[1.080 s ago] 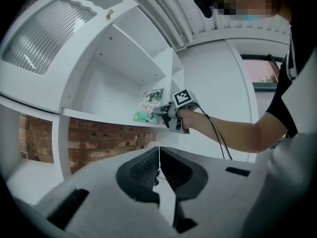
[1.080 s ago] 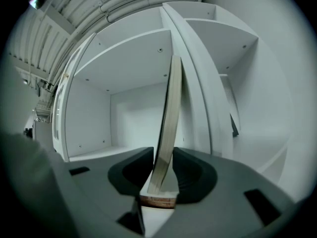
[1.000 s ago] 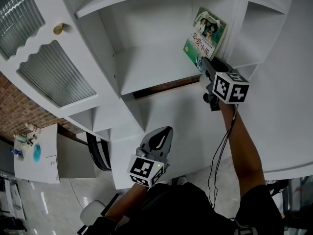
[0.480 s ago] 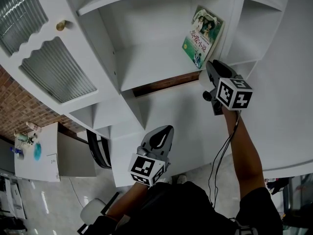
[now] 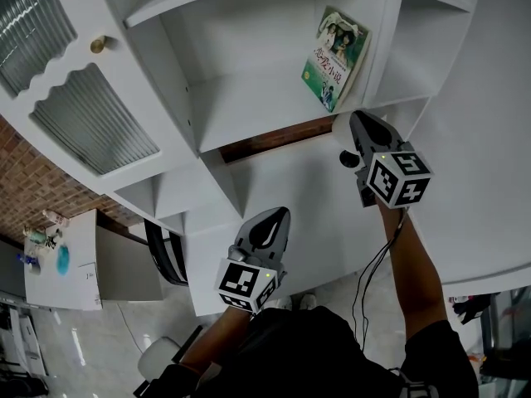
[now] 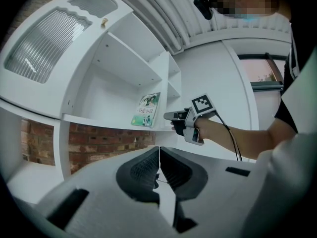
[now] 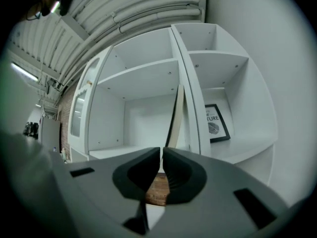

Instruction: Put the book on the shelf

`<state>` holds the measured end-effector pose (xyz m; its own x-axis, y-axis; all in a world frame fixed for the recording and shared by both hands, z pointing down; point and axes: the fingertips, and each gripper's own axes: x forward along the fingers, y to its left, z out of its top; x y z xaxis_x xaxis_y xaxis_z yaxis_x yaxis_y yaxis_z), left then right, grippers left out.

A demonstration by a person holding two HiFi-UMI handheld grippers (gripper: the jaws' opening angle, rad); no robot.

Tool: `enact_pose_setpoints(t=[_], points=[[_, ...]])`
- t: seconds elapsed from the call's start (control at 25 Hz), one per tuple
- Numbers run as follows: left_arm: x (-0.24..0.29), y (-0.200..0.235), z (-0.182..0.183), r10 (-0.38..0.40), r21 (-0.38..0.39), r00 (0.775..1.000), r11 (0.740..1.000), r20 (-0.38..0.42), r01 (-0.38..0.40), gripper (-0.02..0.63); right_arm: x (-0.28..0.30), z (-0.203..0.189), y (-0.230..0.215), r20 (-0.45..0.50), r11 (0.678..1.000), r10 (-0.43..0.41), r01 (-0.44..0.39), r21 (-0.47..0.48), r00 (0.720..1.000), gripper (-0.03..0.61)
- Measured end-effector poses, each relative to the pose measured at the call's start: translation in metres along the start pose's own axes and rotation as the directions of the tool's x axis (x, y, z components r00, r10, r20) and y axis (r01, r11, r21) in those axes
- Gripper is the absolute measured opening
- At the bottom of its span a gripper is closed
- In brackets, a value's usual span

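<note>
Book (image 5: 335, 57) stands on shelf (image 5: 249, 110), leaning on its divider (image 5: 377, 40); placement looks done. Right claw (image 5: 358, 123) below book, clenched empty; left claw (image 5: 278, 216) likewise.

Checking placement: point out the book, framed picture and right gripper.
book (image 5: 335, 56), head view, middle of front cover
framed picture (image 7: 216, 123), right gripper view, middle of the print
right gripper (image 5: 358, 119), head view, between its fingertips

The right tongs (image 5: 361, 127) have backed off the book (image 5: 335, 56) — now apart.
</note>
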<state>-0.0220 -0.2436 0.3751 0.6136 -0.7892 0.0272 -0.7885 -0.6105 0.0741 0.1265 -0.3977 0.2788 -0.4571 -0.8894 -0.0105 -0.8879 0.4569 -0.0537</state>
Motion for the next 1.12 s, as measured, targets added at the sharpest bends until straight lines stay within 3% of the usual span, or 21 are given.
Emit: enact_pose_setpoints(t=[0.44, 0.68, 1.12], points=[[0.002, 0.000, 0.007, 0.001, 0.008, 1.000, 1.000, 0.018, -0.001, 0.017, -0.048, -0.014, 0.045, 0.066, 0.996, 0.086, -0.085, -0.011, 0.994, 0.037], [0.001, -0.002, 0.007, -0.005, 0.011, 1.000, 1.000, 0.015, 0.005, 0.017, -0.072, -0.027, 0.052, 0.084, 0.996, 0.072, -0.077, 0.046, 0.994, 0.034], [0.002, -0.011, 0.007, -0.019, 0.018, 1.000, 1.000, 0.016, 0.019, 0.017, -0.110, -0.057, 0.069, 0.048, 0.997, 0.078, -0.078, 0.003, 0.996, 0.031]])
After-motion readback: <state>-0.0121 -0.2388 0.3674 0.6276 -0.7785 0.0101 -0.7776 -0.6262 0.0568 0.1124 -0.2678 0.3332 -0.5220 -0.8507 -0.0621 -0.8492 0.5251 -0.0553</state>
